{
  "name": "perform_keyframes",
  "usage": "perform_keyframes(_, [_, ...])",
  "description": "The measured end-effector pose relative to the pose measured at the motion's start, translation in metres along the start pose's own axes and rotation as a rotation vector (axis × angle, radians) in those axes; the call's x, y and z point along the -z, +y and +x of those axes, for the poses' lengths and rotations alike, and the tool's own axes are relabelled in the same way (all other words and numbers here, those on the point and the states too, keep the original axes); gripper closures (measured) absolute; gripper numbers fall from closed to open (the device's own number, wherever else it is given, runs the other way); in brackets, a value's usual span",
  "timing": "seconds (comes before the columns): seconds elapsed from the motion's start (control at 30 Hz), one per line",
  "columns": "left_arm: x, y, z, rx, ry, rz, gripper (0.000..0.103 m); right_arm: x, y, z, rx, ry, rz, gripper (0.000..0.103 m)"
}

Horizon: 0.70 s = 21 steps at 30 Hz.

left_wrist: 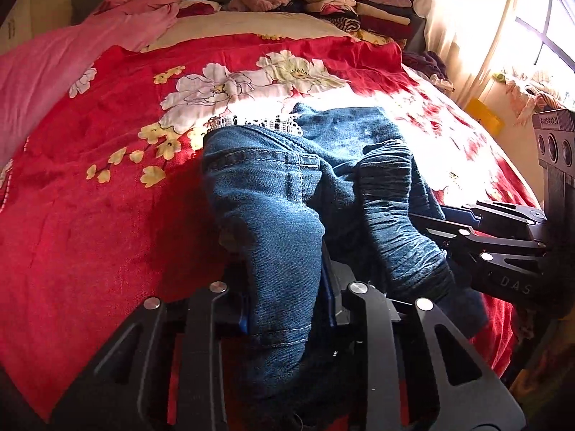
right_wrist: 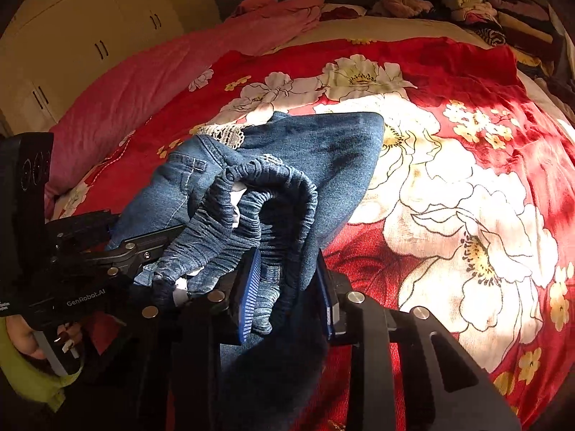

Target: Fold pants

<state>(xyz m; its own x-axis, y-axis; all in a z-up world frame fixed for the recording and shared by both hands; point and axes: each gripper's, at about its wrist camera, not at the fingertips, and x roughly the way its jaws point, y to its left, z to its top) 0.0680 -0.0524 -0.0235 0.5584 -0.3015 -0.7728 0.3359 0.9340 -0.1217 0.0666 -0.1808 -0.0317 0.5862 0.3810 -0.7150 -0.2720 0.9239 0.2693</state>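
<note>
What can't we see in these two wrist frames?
- Left wrist: the left gripper pads are buried under the jeans; only a blue sliver shows.
- Right wrist: the right gripper pad on the right is mostly covered by denim.
- Both views: the jeans' legs and hems run off the bottom edge.
- Left wrist: the window is blown out by glare.

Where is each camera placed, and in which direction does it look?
Left wrist: on the left gripper, looking down along its fingers over the jeans and red bedspread; right gripper at right.
Right wrist: on the right gripper, same direction; left gripper and a hand at left.
Shared: jeans, bedspread, clothes pile.
</note>
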Motion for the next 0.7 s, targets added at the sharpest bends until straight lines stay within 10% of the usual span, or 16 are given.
perform_keyframes(0.7, [-0.062, 0.018, -0.011, -0.061, -0.098, 0.01, 0.087, -0.071, 0.023, 0.004, 0.034, -0.13, -0.1, 0.083])
